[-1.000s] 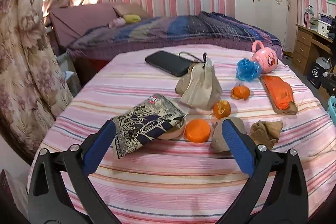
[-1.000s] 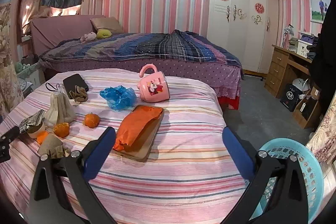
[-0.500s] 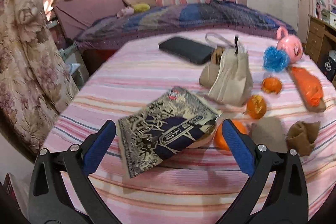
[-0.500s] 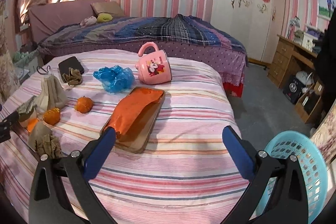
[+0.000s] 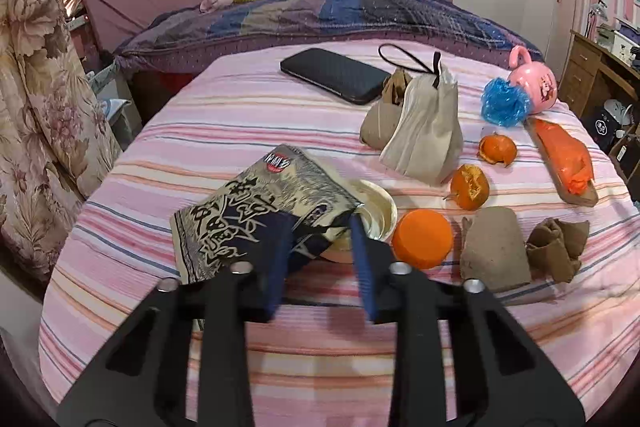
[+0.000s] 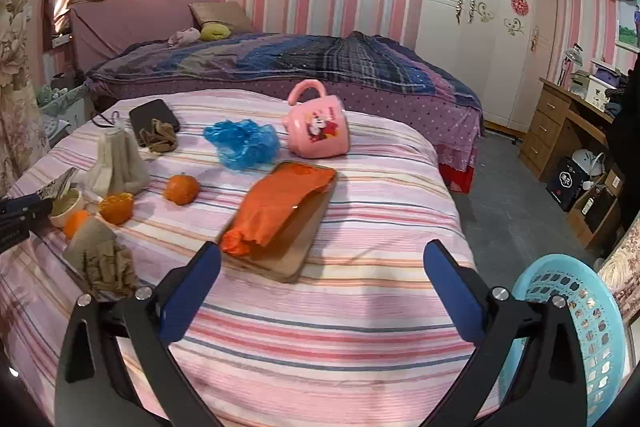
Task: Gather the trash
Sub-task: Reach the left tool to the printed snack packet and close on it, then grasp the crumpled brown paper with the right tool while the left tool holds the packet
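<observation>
I am closing my left gripper (image 5: 320, 227) on the printed snack wrapper (image 5: 256, 219), its blue fingers (image 5: 280, 247) narrowed to either side of the near edge; whether they are pinching it yet I cannot tell. The wrapper is lying on the striped tabletop (image 5: 224, 123), draped over a white bowl (image 5: 376, 211) just beside the orange lid (image 5: 422, 239). My right gripper (image 6: 320, 291) is hovering with fingers spread wide near the cutting board (image 6: 304, 251), holding nothing.
</observation>
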Demonstrator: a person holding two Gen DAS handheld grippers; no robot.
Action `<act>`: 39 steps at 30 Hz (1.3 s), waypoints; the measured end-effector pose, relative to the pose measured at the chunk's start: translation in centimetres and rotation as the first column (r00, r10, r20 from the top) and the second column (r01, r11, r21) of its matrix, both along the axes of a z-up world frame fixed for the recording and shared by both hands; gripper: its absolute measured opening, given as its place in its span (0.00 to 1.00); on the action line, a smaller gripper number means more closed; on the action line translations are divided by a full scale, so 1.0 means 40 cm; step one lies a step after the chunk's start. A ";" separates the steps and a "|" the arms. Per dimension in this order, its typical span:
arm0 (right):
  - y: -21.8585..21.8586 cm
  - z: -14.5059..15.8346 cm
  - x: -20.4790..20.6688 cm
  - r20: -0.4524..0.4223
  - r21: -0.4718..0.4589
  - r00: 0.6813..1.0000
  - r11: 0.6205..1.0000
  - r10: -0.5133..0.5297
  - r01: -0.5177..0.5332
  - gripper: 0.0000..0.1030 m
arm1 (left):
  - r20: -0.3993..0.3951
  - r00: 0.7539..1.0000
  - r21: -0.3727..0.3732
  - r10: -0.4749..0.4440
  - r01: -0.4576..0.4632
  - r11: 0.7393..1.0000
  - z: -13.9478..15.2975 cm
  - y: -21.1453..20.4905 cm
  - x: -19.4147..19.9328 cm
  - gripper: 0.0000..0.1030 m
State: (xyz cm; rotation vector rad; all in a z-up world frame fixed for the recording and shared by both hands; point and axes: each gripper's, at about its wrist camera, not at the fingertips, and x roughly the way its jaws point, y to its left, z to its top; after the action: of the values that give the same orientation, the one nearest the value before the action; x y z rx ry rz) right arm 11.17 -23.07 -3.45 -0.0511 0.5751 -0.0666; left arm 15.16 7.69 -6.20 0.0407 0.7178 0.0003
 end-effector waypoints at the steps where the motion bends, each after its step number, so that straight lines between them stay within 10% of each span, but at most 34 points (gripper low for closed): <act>1: 0.014 0.002 -0.004 0.007 -0.007 1.000 1.000 0.009 -0.009 0.96 | 0.000 1.000 -0.003 0.001 -0.001 1.000 0.002 0.004 -0.003 0.20; 6: 0.051 0.006 -0.015 0.012 -0.002 0.999 0.999 0.044 -0.044 0.96 | -0.005 1.000 -0.020 0.014 -0.014 1.000 0.010 0.029 -0.024 0.07; 36: 0.268 -0.066 0.004 -0.109 0.013 0.962 0.968 0.252 -0.252 0.95 | 0.029 0.995 0.012 0.098 -0.098 0.995 0.024 0.091 -0.059 0.05; 39: 0.275 -0.076 0.015 -0.129 0.012 0.954 0.963 0.270 -0.271 0.84 | 0.028 0.995 0.013 0.097 -0.097 0.995 0.024 0.091 -0.059 0.05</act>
State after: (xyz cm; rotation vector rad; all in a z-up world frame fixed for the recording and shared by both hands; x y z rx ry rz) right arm 11.75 -12.06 -6.48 -0.1402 0.6931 0.2033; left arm 12.80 11.31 -5.26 0.0196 0.6923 0.0987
